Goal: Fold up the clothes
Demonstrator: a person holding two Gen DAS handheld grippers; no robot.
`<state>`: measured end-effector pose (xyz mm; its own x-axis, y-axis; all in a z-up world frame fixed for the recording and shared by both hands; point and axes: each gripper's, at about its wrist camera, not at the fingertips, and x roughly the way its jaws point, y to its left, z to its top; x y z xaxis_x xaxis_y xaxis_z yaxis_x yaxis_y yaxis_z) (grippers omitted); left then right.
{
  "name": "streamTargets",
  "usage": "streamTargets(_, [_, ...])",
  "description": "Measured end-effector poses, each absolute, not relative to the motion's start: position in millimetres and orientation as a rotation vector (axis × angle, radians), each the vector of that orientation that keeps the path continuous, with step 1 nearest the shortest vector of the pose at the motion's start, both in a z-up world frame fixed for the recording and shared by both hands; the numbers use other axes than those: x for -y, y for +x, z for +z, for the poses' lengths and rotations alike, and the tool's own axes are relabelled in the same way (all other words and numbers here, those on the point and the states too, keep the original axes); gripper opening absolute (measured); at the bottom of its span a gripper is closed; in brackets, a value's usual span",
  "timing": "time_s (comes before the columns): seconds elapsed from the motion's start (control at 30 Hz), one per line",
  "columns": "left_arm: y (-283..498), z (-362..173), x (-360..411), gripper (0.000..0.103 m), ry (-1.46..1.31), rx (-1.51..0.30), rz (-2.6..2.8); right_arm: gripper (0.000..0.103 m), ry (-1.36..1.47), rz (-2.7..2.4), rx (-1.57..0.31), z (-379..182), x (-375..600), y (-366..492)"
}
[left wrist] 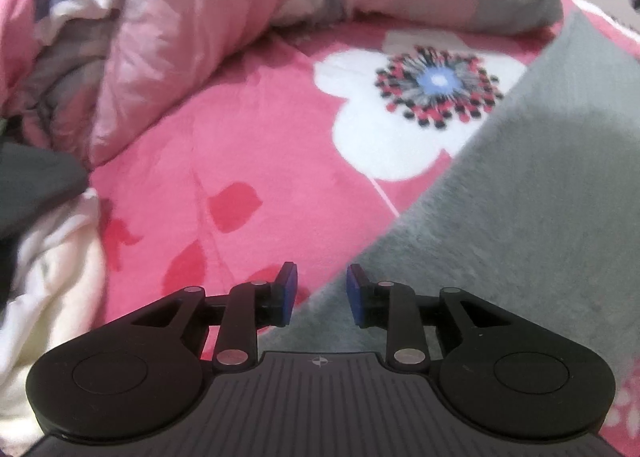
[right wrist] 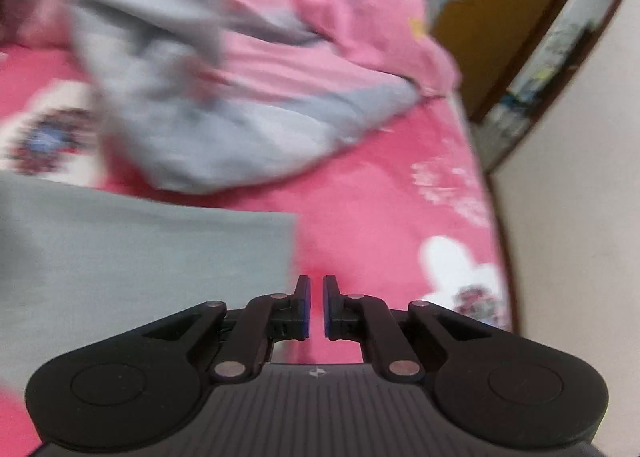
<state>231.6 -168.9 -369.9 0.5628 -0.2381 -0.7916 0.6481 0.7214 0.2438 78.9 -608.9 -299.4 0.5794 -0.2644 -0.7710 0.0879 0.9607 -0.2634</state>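
A grey fleece garment [left wrist: 520,237] lies flat on a pink floral bed sheet [left wrist: 260,137]. Its straight edge runs diagonally from lower centre to upper right. My left gripper [left wrist: 322,293] is open and empty, hovering right over that edge near the garment's lower corner. In the right wrist view the same grey garment [right wrist: 140,257] fills the lower left, with its corner near the middle. My right gripper [right wrist: 317,307] hangs just right of that corner over bare sheet [right wrist: 380,217]. Its fingers are drawn together with only a thin slit and hold nothing. This view is blurred.
A bunched pink and grey duvet [left wrist: 180,37] lies across the far side of the bed [right wrist: 240,117]. White cloth [left wrist: 52,277] and a dark cloth [left wrist: 36,185] lie at the left. The bed's right edge meets a white wall [right wrist: 580,217] and a wooden door frame [right wrist: 500,17].
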Motion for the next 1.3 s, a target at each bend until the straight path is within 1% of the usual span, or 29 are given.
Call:
streamTargets(0.1, [219,-348,161,0.028,0.493,-0.822,-0.562,0.006,-0.149,-0.005,-0.978,-303,561,63])
streamTargets(0.23, [194,-333,151,0.030,0.432,-0.891,-0.607,0.006,-0.159,0.175,-1.038,-331,514,51])
streamTargets(0.3, [184,-334,137,0.030,0.410,-0.933,-0.595,0.006,-0.209,0.103,-1.109,-355,518,41])
streamTargets(0.4, [179,-332,106,0.030,0.363,-0.978,-0.537,0.006,-0.240,-0.164,-1.178,-377,565,29])
streamTargets(0.47, [175,-331,85,0.030,0.331,-1.007,-0.497,0.006,-0.238,-0.328,-1.197,-375,586,27])
streamTargets(0.57, [170,-329,54,0.030,0.283,-1.050,-0.438,0.006,-0.218,-0.464,-1.164,-352,581,28])
streamTargets(0.63, [166,-327,33,0.030,0.250,-1.078,-0.398,0.006,-0.167,-0.420,-1.111,-333,552,29])
streamTargets(0.77, [160,-313,-12,0.030,0.168,-1.093,-0.305,0.007,-0.126,-0.124,-1.001,-309,441,43])
streamTargets(0.9, [146,-305,-54,0.030,0.120,-1.123,-0.228,0.007,-0.065,0.222,-0.932,-313,329,76])
streamTargets(1.03, [131,-302,-97,0.031,0.047,-1.144,-0.151,0.007,-0.035,0.461,-0.959,-334,237,118])
streamTargets(1.13, [118,-304,-131,0.031,-0.032,-1.159,-0.082,0.007,-0.095,0.476,-0.982,-357,205,139])
streamTargets(1.2, [110,-305,-154,0.032,-0.085,-1.168,-0.036,0.006,-0.129,0.381,-0.997,-374,205,153])
streamTargets(1.3, [99,-310,-188,0.033,-0.225,-1.182,0.043,0.007,-0.026,0.153,-0.993,-376,230,173])
